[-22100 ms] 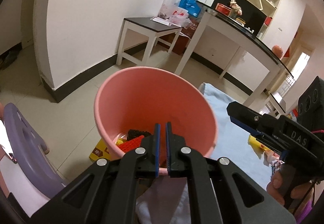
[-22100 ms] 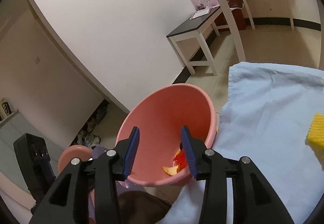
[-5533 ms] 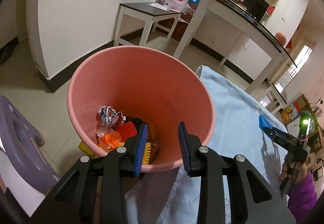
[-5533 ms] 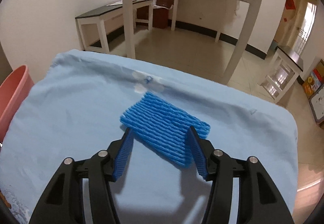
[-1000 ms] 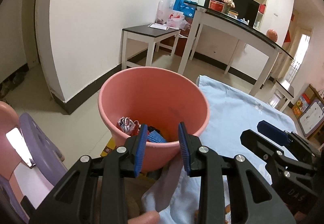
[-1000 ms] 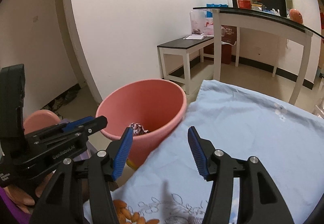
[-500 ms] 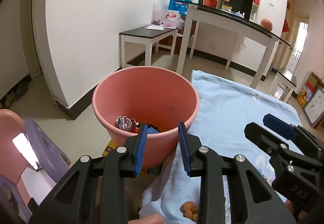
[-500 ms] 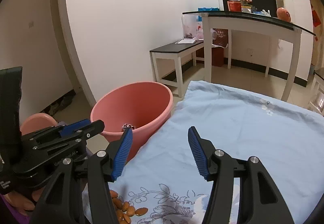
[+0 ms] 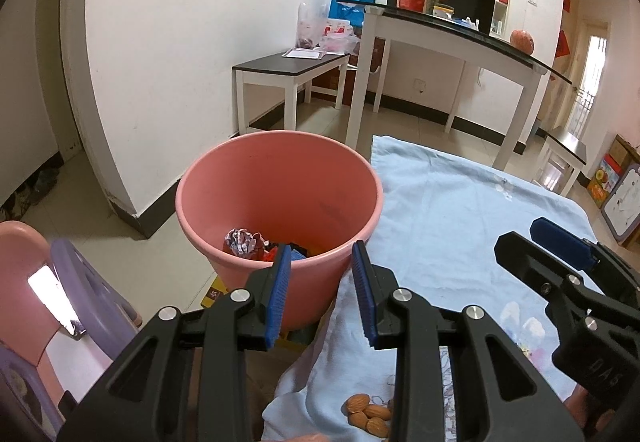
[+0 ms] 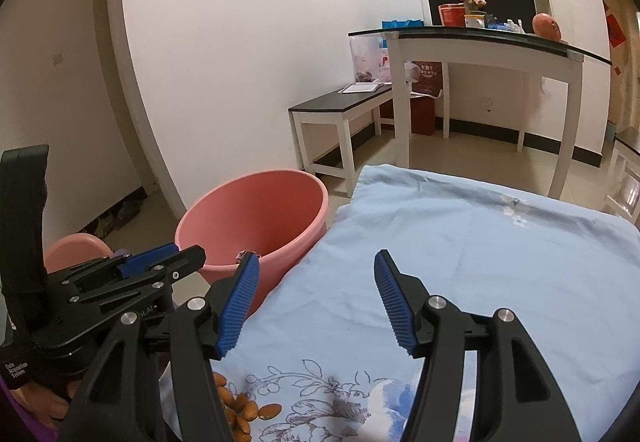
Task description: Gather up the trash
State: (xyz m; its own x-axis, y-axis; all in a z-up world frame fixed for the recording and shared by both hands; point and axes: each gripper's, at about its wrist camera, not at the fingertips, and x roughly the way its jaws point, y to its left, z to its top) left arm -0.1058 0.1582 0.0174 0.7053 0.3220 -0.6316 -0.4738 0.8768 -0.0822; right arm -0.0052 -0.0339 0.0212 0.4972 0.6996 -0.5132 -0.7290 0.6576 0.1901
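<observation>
1. The left gripper hangs over the near rim of the pink bucket, its 2 blue-padded jaws standing apart with nothing between them.
2. The bucket stands on the tiled floor, just beside the left edge of the light blue cloth that covers the near table.
3. Inside the bucket lies the collected trash: a crumpled printed wrapper at the left of the bottom, with red, black and blue scraps just to its right, partly hidden by the left jaw.
4. The right gripper hovers above the blue cloth, right of the bucket; its jaws are opening and hold nothing.
5. The stretch of cloth ahead of the right gripper shows only a small flower print at the far side and a larger floral print near the camera.
6. A small heap of almonds lies on the near left corner of the cloth, beside the left jaw of the right gripper.
7. A pink and a purple stool stand on the floor left of the bucket.
8. Against the far wall stand a low dark-topped bench and a tall glass-topped table.
</observation>
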